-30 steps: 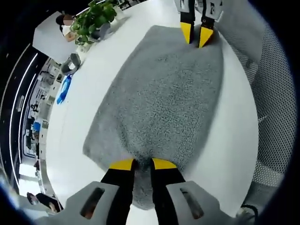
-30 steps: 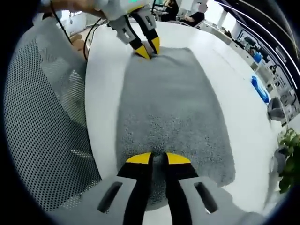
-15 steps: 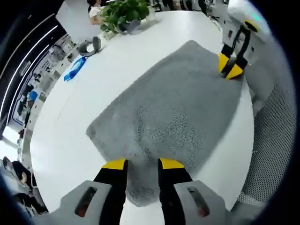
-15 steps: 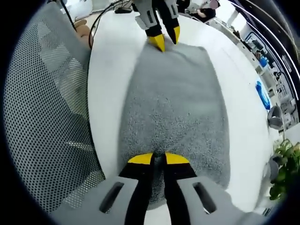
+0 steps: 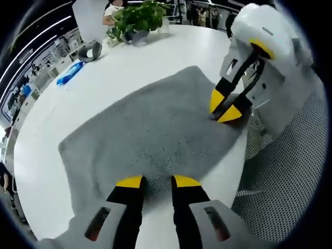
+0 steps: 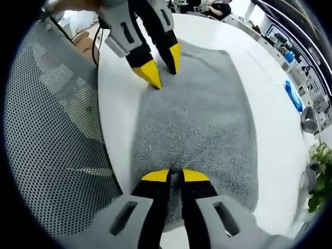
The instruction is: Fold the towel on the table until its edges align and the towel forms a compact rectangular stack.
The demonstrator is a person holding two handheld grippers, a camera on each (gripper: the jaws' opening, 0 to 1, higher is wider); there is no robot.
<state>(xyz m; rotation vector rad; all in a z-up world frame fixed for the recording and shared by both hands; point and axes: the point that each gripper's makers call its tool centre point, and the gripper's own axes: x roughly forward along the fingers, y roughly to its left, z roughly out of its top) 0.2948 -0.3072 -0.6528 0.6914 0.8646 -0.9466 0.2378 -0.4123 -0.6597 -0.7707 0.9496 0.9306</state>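
White table [image 5: 155,57], seen in both gripper views, is carrying a grey towel [image 5: 150,135] that is lying spread flat ahead of both pairs of jaws. In the left gripper view the towel is stretching away from the left gripper [image 5: 157,181], whose yellow-tipped jaws are standing slightly apart with the towel's near edge lying between and under their tips; the gap is showing only towel pile, so the jaws are reading as open rather than pinching. To the right and beyond these jaws, the right gripper [image 5: 224,107] is meeting the towel's far corner. In the right gripper view the towel [image 6: 199,119] is running forward from the right gripper [image 6: 175,176], whose jaws are nearly closed and pinching a fold of the towel's near edge. Beyond them the left gripper [image 6: 162,66] is touching the towel's far edge with its tips spread. A mesh chair [image 6: 52,135] is lying left of these jaws. A potted plant [image 5: 136,18] and a blue object [image 5: 67,73] are sitting on the table far beyond the left jaws.
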